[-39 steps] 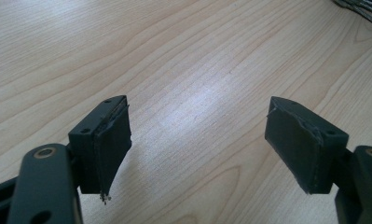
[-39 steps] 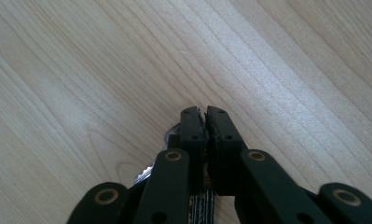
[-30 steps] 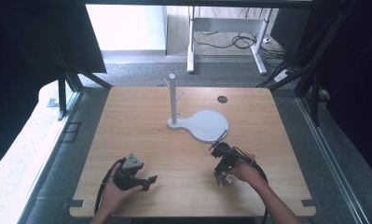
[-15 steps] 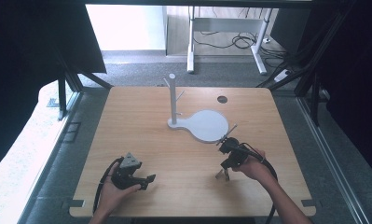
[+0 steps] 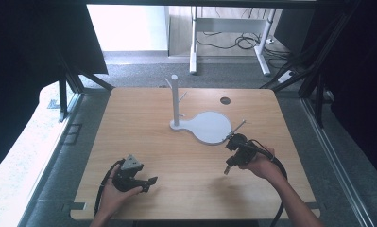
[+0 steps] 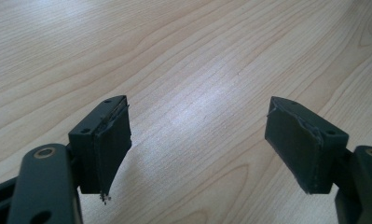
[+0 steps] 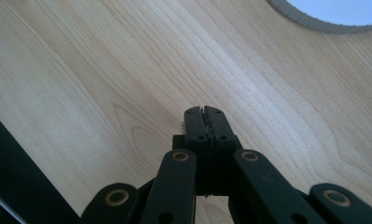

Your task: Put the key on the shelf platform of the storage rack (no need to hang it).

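Note:
A white stand (image 5: pixel 175 101) with a post and small pegs rises from a flat white round base (image 5: pixel 209 126) in the middle of the wooden table (image 5: pixel 143 118). My left gripper (image 5: pixel 150 182) rests near the front left of the table, held by a hand. In the left gripper view its jaws are wide apart with bare wood between them, so my left gripper (image 6: pixel 197 140) is open. My right gripper (image 5: pixel 227 169) is held just right of the round base, pointing down at the wood. In the right gripper view my right gripper (image 7: pixel 205 112) has its jaws pressed together with nothing between.
The rim of the white base (image 7: pixel 323 14) shows at the top right of the right gripper view. A dark round hole (image 5: pixel 225 100) sits in the table at the back right. Dark frame struts stand around the table, and a white desk frame (image 5: pixel 228 28) stands beyond it.
The right hand and its gripper have moved to the right and a little toward the front. The left gripper has stayed in place.

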Demonstrator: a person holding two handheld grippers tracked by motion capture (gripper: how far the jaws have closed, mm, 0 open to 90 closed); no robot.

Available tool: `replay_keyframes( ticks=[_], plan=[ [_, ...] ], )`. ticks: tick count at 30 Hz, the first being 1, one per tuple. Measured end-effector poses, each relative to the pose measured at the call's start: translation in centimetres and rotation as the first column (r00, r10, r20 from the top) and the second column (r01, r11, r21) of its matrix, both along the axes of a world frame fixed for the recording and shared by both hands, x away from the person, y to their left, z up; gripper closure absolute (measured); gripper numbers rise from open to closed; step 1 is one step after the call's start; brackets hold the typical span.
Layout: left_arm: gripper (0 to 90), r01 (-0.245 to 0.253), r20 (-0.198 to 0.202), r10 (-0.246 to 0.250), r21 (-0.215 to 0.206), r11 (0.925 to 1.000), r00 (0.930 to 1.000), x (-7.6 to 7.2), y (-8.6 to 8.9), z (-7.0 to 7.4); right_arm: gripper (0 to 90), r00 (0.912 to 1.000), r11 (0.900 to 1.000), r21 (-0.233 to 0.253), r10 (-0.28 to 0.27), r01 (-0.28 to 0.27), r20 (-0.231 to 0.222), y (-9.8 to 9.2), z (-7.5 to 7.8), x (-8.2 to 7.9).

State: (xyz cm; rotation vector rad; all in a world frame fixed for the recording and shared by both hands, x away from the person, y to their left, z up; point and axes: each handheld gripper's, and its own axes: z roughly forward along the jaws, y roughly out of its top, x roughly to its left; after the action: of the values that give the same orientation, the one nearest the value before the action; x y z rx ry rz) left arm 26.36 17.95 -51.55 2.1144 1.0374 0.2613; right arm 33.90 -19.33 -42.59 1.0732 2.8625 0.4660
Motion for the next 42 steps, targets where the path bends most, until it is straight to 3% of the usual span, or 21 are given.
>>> replay_keyframes(
  ticks=[31,42],
  plan=[
    [22.7,0.014,-0.002,-0.014,0.009,0.9999,0.9999,0.0,-0.2,-0.1,89.9,0.9987,1.0,0.008,-0.017,0.016,0.048,0.0,2.6,2.1],
    [22.7,0.017,-0.002,-0.017,0.012,0.9998,0.9999,0.1,-0.2,-0.2,89.9,0.9987,1.0,0.004,-0.023,0.022,0.045,-0.1,3.0,2.9]
  ],
)
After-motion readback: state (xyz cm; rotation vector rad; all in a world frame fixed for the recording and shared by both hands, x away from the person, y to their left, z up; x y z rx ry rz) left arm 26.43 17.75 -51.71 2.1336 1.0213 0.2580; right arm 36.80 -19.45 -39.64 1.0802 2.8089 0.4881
